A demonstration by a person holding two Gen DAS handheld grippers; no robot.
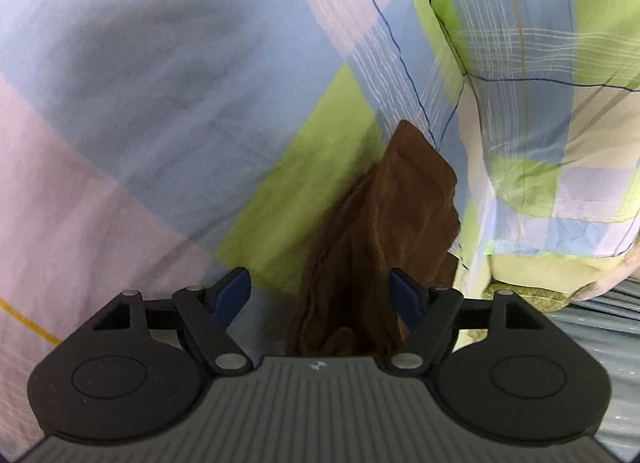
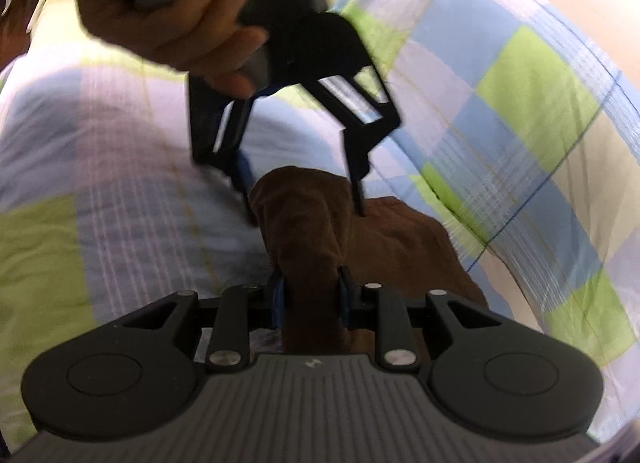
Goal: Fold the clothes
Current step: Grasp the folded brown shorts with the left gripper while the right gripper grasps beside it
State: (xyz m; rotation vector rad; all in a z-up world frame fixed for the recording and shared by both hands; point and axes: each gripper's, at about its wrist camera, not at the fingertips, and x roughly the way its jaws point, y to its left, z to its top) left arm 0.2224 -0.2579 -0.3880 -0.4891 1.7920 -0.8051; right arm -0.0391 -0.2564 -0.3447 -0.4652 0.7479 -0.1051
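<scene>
A brown garment (image 2: 320, 231) is seen bunched into a thick roll on a checked bedsheet (image 2: 520, 75) of blue, green and lilac squares, with a flatter part of it spread to the right on the sheet. Its near end is pinched between the narrowed jaws of the right gripper (image 2: 312, 295), which are closed firmly on the cloth. Over the far end of the roll, the left gripper (image 2: 308, 211) is held by a person's hand (image 2: 180, 15), its jaws wide and straddling the fabric without pressing on it; in the left wrist view the cloth is seen passing loosely between the spread blue pads (image 1: 404, 295). A pillow (image 1: 540, 103) in the same checked cover lies to the right, just beside the garment. The fold is judged unfinished, since the cloth is crumpled rather than flat. If the wide jaws are closed where they stand, several layers may be caught together and a crooked, lumpy fold set; sheet might also be pinched underneath, because the roll lies directly on it.
</scene>
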